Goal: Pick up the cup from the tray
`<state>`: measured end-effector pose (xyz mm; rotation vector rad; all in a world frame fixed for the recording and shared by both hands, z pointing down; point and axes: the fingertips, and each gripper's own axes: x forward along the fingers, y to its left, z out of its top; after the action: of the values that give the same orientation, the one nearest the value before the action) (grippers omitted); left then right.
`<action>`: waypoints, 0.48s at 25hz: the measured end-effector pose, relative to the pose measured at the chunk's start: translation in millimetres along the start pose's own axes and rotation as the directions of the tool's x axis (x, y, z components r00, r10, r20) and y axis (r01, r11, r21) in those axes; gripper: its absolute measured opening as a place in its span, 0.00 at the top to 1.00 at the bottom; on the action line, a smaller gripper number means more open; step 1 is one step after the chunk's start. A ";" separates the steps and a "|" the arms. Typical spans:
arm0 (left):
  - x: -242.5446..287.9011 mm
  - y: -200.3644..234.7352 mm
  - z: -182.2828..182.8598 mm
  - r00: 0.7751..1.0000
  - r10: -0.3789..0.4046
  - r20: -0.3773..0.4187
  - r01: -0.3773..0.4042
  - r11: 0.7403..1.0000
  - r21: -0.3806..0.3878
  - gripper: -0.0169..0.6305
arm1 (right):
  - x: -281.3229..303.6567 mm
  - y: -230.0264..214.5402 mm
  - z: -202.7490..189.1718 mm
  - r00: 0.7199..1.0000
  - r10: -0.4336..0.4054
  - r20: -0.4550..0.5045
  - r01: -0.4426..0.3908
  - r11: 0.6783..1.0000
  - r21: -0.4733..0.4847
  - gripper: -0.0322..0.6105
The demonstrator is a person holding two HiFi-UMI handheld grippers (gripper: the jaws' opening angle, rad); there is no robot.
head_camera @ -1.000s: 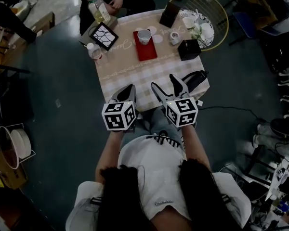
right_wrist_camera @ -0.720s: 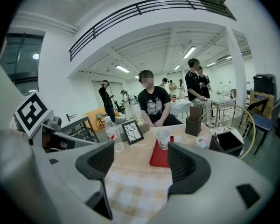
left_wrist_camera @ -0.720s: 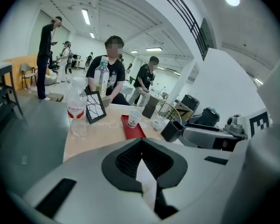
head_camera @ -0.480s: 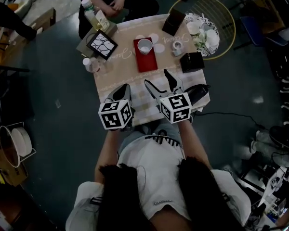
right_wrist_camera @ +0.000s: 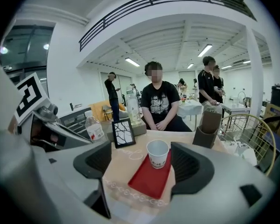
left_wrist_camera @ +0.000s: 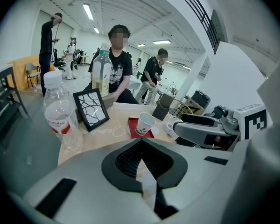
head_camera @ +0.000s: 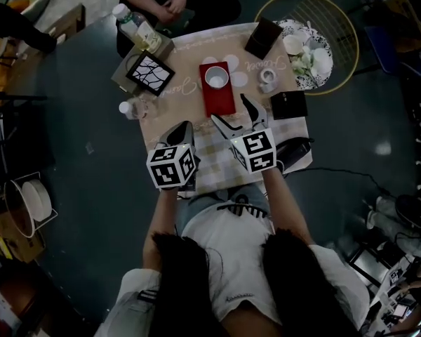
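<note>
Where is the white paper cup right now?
In the head view, the cup stands on the far end of the red tray, just right of the picture frame.

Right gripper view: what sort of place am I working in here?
Probably a big open lab or workshop hall: ceiling strip lights, an upper balcony railing, and people standing about behind the small dressed table that holds the red tray and cup.

The head view looked steeply down from above the near edge of the table [head_camera: 196,104]. Both gripper views faced low across it toward the far edge, sharing the cup [right_wrist_camera: 157,154] and red tray [right_wrist_camera: 149,178].
</note>
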<state>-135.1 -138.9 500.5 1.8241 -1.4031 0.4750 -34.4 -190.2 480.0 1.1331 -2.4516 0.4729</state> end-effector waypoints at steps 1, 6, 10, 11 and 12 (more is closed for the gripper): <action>3.7 1.9 0.5 1.000 0.009 -0.007 -0.009 1.000 -0.004 0.96 | 5.5 -3.6 -0.5 1.000 0.005 -0.004 -0.005 1.000 0.000 0.36; 25.7 10.5 1.0 0.999 0.017 -0.048 -0.019 0.999 -0.032 0.96 | 37.1 -21.4 -9.8 0.999 -0.001 -0.037 0.001 1.000 -0.003 0.33; 45.5 10.4 6.8 0.998 0.002 -0.058 -0.005 0.999 -0.051 0.96 | 57.8 -29.1 -17.7 0.998 0.015 -0.054 -0.016 1.000 -0.009 0.31; 49.0 11.3 8.2 0.998 -0.003 -0.056 -0.002 0.997 -0.076 0.96 | 62.6 -30.6 -19.8 0.998 0.018 -0.057 -0.019 1.000 -0.010 0.31; 52.0 13.0 9.6 0.999 -0.004 -0.052 -0.001 0.994 -0.105 0.96 | 67.2 -31.8 -22.1 0.998 0.021 -0.062 -0.021 1.000 -0.010 0.30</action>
<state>-132.0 -181.0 534.9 1.7164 -1.3662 0.4362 -44.9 -242.8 536.0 1.0733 -2.4123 0.4933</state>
